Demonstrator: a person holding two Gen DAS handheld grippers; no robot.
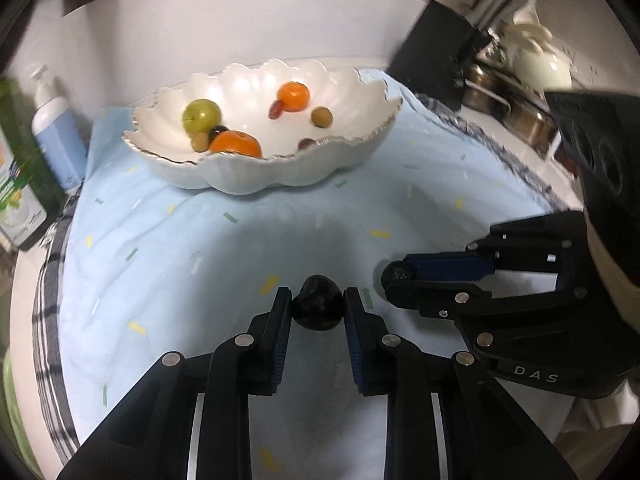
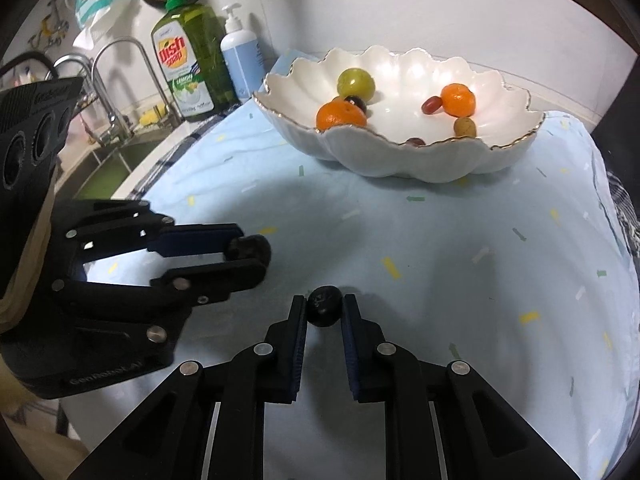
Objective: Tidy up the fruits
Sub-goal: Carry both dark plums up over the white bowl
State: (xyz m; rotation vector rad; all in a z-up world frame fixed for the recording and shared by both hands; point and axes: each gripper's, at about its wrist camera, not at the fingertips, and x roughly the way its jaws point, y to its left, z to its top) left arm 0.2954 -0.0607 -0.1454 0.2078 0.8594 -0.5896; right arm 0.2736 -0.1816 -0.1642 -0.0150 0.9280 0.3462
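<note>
A white scalloped bowl (image 1: 256, 178) (image 2: 400, 160) at the back of the light blue cloth (image 1: 180, 260) holds two oranges (image 1: 294, 96), a green fruit (image 1: 201, 115) and several grapes. In the left wrist view my left gripper (image 1: 317, 300) is shut on a dark wrinkled fruit (image 1: 318, 312), low over the cloth. Just to its right, my right gripper (image 1: 394, 280) pinches a smaller dark fruit (image 1: 397, 271). The right wrist view shows the right gripper (image 2: 324, 304) shut on that small dark round fruit (image 2: 325, 308). To its left is the left gripper (image 2: 252, 254) with its dark fruit (image 2: 251, 249).
A green dish soap bottle (image 2: 188, 64) and a blue pump bottle (image 2: 240, 60) stand left of the bowl, beside a faucet (image 2: 120, 68) and sink (image 2: 108, 172). Metal pots (image 1: 516, 108) and a white teapot (image 1: 540, 66) sit to the right of the cloth.
</note>
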